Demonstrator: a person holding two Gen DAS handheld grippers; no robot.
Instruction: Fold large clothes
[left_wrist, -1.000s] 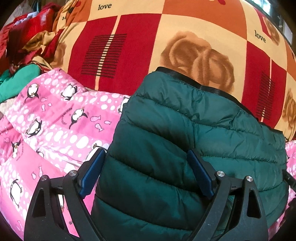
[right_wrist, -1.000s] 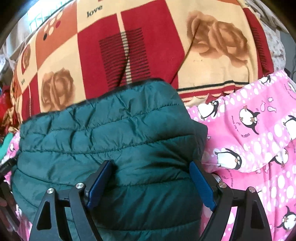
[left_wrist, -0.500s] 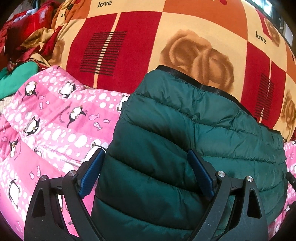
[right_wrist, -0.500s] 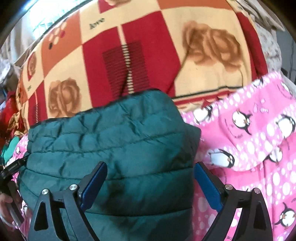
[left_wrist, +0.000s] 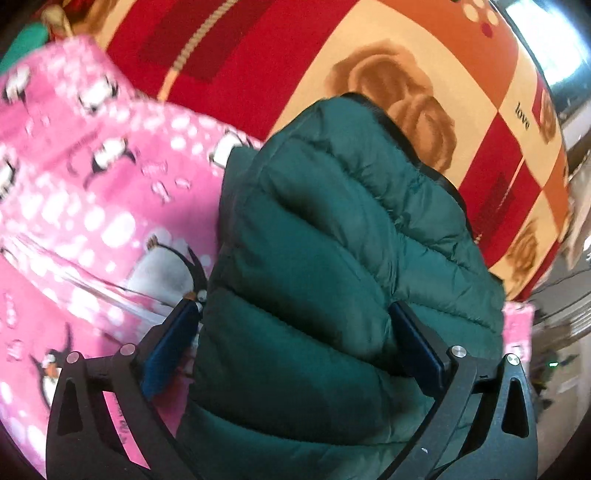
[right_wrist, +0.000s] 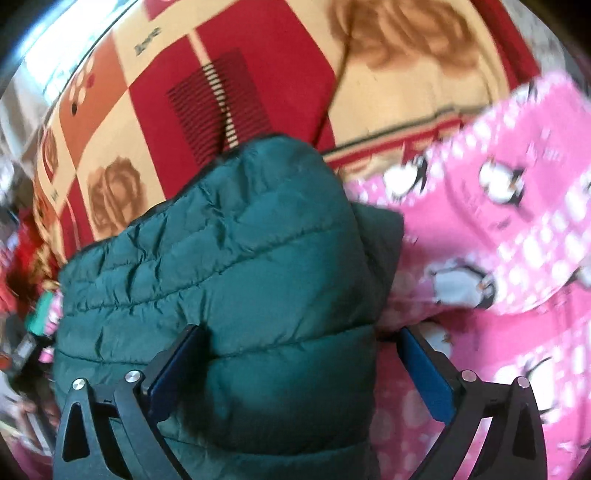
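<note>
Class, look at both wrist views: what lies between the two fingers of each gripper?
In both wrist views it is the folded green puffer jacket: it fills the gap in the left gripper and the right gripper, whose fingers are opening.

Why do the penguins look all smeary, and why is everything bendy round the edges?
Left wrist view: the pink penguin blanket is smeared by motion blur; the green jacket is sharper. Right wrist view: the penguins blur too, and the flower blanket is soft. Both views bulge from the fisheye lens, with dark corners.
</note>
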